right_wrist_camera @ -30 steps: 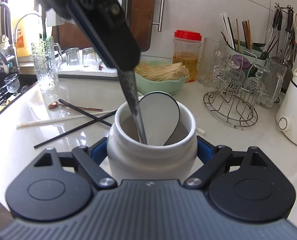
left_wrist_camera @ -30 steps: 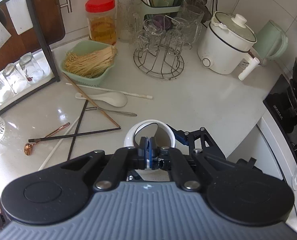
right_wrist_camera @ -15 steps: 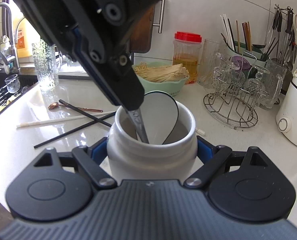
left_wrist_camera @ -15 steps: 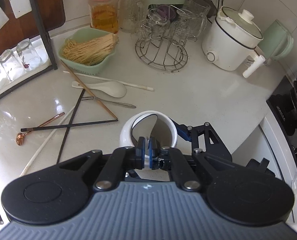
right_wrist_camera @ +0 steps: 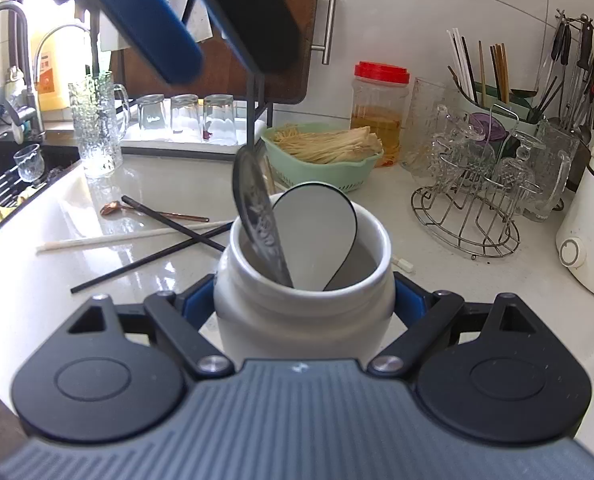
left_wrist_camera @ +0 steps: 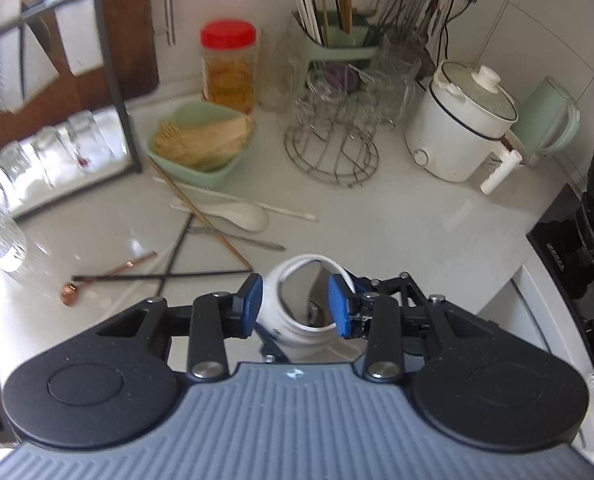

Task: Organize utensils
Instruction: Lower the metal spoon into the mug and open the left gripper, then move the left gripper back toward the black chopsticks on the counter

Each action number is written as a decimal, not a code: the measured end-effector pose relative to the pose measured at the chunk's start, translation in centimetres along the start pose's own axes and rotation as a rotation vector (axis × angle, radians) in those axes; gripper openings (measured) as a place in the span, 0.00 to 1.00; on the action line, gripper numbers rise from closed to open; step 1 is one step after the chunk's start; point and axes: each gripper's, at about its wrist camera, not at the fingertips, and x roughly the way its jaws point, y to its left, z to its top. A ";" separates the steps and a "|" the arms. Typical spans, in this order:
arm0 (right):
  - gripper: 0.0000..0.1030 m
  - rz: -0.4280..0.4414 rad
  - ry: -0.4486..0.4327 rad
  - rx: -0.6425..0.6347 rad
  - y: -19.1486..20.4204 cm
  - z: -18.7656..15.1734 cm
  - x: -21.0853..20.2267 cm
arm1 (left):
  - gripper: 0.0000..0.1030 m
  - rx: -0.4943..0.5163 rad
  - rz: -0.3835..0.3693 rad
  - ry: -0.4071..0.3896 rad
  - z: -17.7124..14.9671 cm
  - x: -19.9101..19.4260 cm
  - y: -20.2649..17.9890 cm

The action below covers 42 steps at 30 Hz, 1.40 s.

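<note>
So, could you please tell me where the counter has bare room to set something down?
Bare: the white counter between the wire glass rack, white electric cooker and white ceramic jar. Crowded: left of the jar, among the black chopsticks, white spoon and copper spoon.

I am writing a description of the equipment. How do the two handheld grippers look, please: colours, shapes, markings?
Both look alike. The left gripper and right gripper each have a grey ribbed body with a small pale mark at its front edge, two round black discs, black linkage bars with silver pivot screws, and blue pads on the fingers. No cables, hands or sleeves are visible.
</note>
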 end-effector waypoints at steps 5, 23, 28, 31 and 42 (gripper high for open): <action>0.89 0.007 0.008 -0.003 -0.1 0.1 0.0 | 0.41 -0.018 0.030 -0.073 -0.5 -2.4 1.4; 0.88 0.003 0.012 0.006 0.1 0.0 -0.1 | 0.41 -0.216 0.152 -0.148 -9.9 -2.6 10.3; 0.88 0.000 0.016 0.002 0.2 -0.1 -0.3 | 0.41 -0.241 0.145 -0.099 -12.8 -0.7 11.8; 0.88 0.004 0.021 -0.002 0.1 -0.1 -0.4 | 0.41 -0.240 0.141 -0.086 -13.6 0.1 12.6; 0.88 -0.024 0.037 0.019 0.4 0.0 -0.5 | 0.41 -0.343 0.043 -0.061 -11.4 4.5 16.7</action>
